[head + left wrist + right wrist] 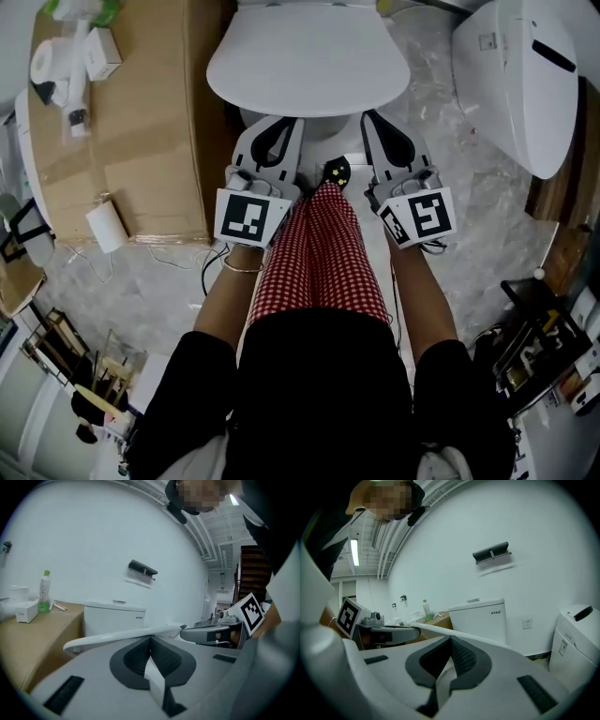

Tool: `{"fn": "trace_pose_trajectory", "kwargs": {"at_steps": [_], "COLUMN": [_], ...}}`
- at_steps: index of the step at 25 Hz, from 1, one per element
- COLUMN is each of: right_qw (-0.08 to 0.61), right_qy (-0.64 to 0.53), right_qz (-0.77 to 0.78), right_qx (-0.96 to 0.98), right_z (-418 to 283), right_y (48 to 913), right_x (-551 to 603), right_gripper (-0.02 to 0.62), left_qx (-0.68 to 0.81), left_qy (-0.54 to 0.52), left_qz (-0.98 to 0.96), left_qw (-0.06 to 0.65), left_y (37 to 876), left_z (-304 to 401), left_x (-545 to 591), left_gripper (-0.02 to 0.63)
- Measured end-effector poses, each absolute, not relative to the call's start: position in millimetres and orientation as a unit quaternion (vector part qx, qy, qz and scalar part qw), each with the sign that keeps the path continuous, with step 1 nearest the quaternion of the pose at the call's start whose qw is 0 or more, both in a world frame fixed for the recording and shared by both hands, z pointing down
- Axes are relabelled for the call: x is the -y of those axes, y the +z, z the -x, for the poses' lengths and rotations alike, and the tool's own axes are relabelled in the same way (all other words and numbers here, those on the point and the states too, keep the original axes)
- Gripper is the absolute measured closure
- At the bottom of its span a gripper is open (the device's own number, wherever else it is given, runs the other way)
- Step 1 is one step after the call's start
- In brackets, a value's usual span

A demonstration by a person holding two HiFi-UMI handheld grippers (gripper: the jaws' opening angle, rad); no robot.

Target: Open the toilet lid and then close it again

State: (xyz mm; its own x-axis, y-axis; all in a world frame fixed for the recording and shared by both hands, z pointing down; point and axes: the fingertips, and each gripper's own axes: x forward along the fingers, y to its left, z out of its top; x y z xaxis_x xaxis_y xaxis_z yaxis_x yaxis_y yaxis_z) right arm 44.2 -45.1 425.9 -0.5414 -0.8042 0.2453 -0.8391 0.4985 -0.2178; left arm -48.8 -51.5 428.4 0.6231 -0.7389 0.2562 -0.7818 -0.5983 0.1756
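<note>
Pale marble-look floor (141, 281), white wall (93, 536) behind. Cardboard box (141, 131) at my 10 o'clock, green bottle (44, 590) standing on it. Left gripper (279, 124): jaws pressed together at tips, gripping nothing, tips at 7 o'clock of toilet lid (307, 66) rim; contact I cannot confirm. Lid at my 12 o'clock, lying down or nearly so. Right gripper (373, 120): jaws likewise closed, empty, at rim's 5 o'clock. Second toilet (525, 84) at 2 o'clock.
</note>
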Motion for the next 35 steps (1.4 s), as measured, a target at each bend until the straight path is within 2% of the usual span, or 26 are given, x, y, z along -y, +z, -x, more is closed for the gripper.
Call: {"fn": "trace_pose_trajectory", "kwargs": {"at_steps": [35], "right_qw": [0.044], "right_qy": [0.141], "right_qz": [-0.437], "right_qx": [0.887], "right_z": [-35], "right_y": [390], "right_x": [110], "right_gripper": [0.577], "left_qx": [0.454], "left_qy": [0.057], "left_qz": [-0.881], "left_qw": [0.121], "left_y": [385], "left_z": [43], "left_x": [116], "left_gripper": [0.603]}}
